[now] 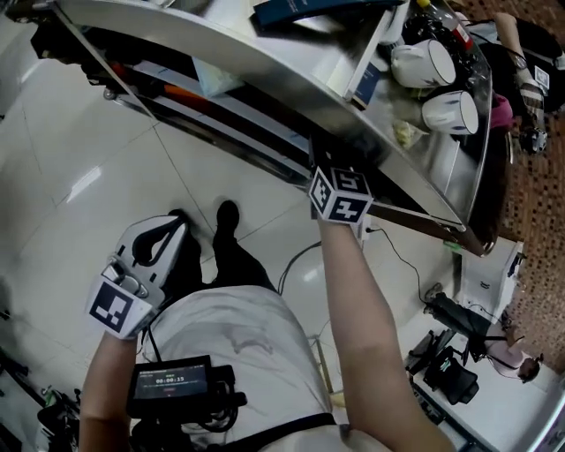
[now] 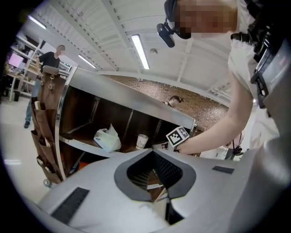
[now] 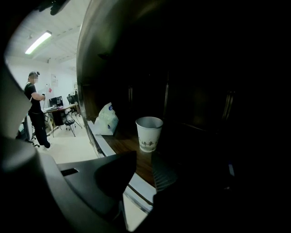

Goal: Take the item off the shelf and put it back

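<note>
A white paper cup with dark print stands upright on the wooden shelf board, a short way ahead of my right gripper. Its jaws stand apart with nothing between them, and the pads do not touch the cup. In the head view only this gripper's marker cube shows; its jaws are hidden under the metal shelf top. The left gripper view shows the same cup and the right arm reaching in. My left gripper hangs low by my body, shut and empty.
A white plastic bag lies further along the same board. On the shelf top rest two white cups and a blue box. A person stands at a desk in the distance. Camera gear and a cable lie on the floor at right.
</note>
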Demonstrator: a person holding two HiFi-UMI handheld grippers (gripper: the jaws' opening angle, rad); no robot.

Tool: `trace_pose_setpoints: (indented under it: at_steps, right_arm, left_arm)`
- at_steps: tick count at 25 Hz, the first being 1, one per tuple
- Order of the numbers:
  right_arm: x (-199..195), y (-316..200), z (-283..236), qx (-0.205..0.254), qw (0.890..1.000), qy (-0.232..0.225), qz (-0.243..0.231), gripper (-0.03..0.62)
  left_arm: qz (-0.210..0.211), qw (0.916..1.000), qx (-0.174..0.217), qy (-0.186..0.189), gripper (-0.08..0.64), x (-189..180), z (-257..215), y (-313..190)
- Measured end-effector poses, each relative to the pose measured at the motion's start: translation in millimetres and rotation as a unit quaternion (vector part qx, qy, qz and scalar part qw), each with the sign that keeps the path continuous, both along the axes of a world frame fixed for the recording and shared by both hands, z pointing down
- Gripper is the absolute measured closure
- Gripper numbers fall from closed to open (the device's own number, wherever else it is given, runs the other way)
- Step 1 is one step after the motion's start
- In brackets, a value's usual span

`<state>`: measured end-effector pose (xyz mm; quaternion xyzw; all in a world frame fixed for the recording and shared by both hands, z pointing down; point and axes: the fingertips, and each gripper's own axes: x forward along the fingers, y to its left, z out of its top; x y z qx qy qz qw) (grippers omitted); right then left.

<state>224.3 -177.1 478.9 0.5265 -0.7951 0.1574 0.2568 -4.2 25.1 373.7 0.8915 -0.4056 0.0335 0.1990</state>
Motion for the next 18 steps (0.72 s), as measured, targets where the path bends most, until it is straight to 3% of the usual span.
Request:
trace_pose_setpoints:
  at_steps: [5,12,18]
  right_arm:
    - [-9,22,-11,-0.004,0.999,-0.026,-0.020,0.575]
    - [-49,53,-34,-0.007,0.994,-0.078,-0.074,0.588]
    - [-81,82,-76,0.000,0.983,-0.121,-0.138,0.588]
  left_arm:
    - [0.015,0.9998,0.010,-0.011,0.551,3,-15,-4]
    - [0.037,0.9979,0.030,-0.044,0.551,-2,-39,-8]
    - [0.041,0.9975,0.040,-0.040,0.551,9,-59,-5]
